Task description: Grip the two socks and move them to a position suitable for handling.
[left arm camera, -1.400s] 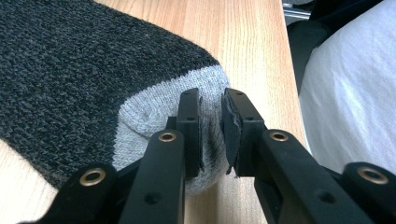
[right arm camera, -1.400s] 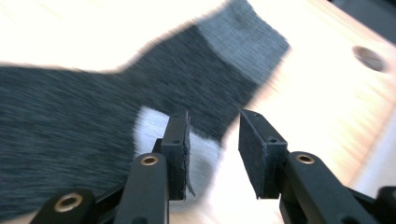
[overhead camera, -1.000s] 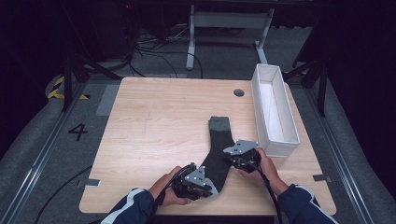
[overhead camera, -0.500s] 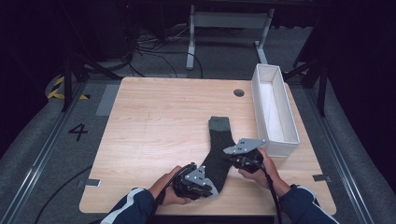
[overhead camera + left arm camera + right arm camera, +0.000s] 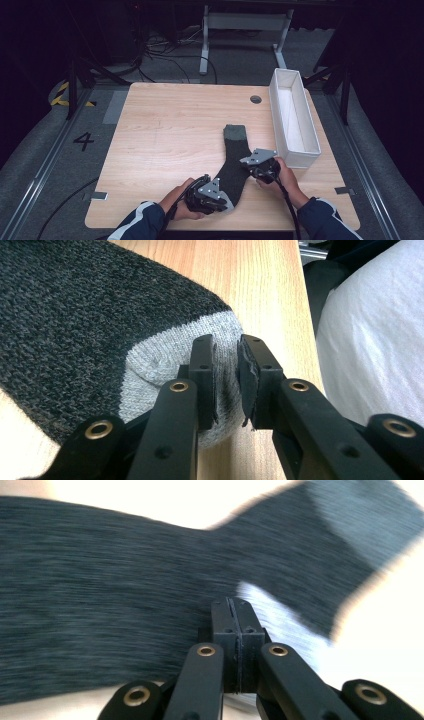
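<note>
Both grippers (image 5: 212, 192) (image 5: 260, 167) pinch the sock (image 5: 234, 155), toe at 6 o'clock; box (image 5: 295, 150) at 2 o'clock awaits.

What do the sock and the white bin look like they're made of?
Sock: knitted yarn, probably wool or a cotton blend; dark heathered body, pale grey toe, knit loops visible, matte and fuzzy. White bin: thin, stiff straight walls, matte; plastic or coated card, the look leaves it open.

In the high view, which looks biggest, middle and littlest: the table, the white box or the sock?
1. table
2. white box
3. sock

The box and sock look close, so that order is unsure.
</note>
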